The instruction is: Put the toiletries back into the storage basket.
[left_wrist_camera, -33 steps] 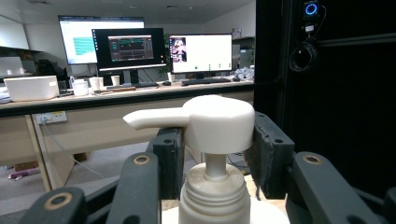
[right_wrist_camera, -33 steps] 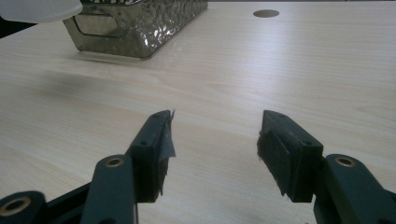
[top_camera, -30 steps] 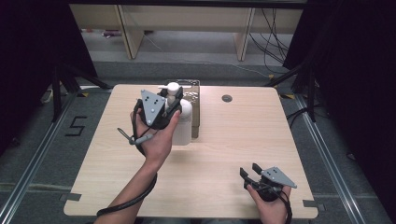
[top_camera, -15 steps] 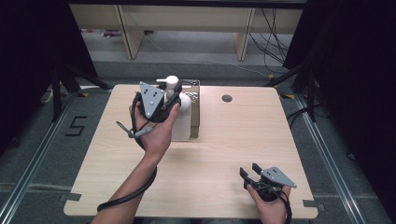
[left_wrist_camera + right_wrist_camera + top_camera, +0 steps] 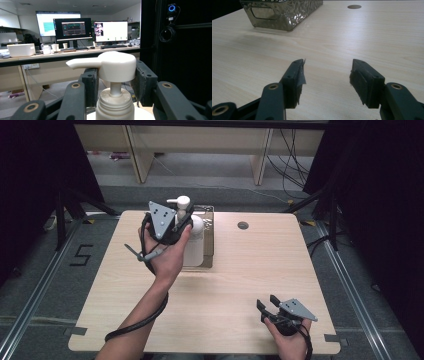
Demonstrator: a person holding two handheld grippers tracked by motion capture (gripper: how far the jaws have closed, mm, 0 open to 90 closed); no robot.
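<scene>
A white pump bottle [image 5: 193,245] is at the left side of a shiny metal tray [image 5: 208,237] at the table's far middle. My left gripper [image 5: 181,218] reaches over it from the left, with the hand covering part of the bottle. In the left gripper view the two black jaws of my left gripper [image 5: 115,81] press on either side of the pump head [image 5: 116,65], just above the bottle's neck. Whether the base rests in the tray is hidden. My right gripper [image 5: 268,304] lies near the front right edge, open, with bare table between its jaws [image 5: 327,75].
The tray's hammered wall [image 5: 283,12] stands far left ahead of the right gripper. A round dark hole [image 5: 243,225] sits in the tabletop [image 5: 240,280] right of the tray. Shelving legs and cables lie on the floor beyond the far edge. Dark curtains stand on both sides.
My left hand has carried the bottle a little farther back and upward in the high view. The right gripper has stayed put.
</scene>
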